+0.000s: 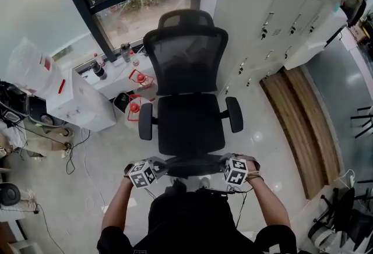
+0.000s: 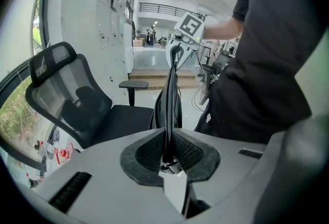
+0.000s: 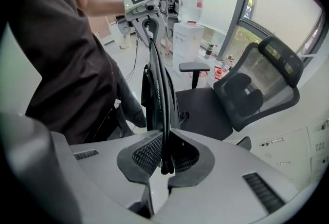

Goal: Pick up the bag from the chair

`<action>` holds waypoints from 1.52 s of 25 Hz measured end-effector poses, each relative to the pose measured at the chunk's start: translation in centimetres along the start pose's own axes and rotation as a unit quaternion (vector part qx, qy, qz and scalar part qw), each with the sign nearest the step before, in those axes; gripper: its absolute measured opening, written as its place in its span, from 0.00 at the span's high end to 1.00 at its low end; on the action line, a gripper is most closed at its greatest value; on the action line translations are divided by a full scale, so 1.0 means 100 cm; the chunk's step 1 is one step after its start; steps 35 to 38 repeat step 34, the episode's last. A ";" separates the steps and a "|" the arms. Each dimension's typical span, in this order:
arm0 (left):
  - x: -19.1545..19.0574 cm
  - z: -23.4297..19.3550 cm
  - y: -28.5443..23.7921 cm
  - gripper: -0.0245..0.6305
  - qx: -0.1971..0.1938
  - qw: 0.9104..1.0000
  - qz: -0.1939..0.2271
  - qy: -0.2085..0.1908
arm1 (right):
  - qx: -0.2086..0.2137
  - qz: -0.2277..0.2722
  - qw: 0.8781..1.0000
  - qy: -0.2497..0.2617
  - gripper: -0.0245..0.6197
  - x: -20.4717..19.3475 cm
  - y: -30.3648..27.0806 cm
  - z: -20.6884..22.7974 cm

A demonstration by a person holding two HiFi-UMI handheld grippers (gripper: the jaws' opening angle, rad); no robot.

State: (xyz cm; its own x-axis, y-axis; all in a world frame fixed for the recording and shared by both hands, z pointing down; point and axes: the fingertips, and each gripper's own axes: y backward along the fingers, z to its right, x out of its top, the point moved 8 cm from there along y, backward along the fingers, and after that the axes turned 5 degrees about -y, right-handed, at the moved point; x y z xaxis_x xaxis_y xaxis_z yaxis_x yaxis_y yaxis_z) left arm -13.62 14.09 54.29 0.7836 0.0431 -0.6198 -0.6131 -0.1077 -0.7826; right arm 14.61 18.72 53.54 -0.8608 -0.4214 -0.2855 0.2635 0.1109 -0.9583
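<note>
Left gripper [image 2: 170,152] and right gripper [image 3: 164,159] each pinch one end of the black bag [image 3: 160,95], holding it taut between them. The bag appears lifted clear, just in front of the office chair [image 1: 191,122] seat.

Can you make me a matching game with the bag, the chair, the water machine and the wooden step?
1 bag
2 chair
3 water dispenser
4 wooden step

a brown, at the head view's right
b white, at the head view's left
c its seat is bare
d pinched by the left gripper and the right gripper

Pairs: 1-d, 2-c, 3-b, 4-a
</note>
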 end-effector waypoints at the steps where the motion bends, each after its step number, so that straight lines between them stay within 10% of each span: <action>1: 0.001 0.003 0.000 0.90 0.000 1.000 -0.003 0.001 | 0.001 0.001 1.000 0.003 0.93 -0.002 0.000 -0.001; 38: 0.021 0.030 -0.009 0.90 -0.014 0.999 -0.023 -0.023 | 0.012 0.007 1.000 0.008 0.93 -0.027 0.008 -0.020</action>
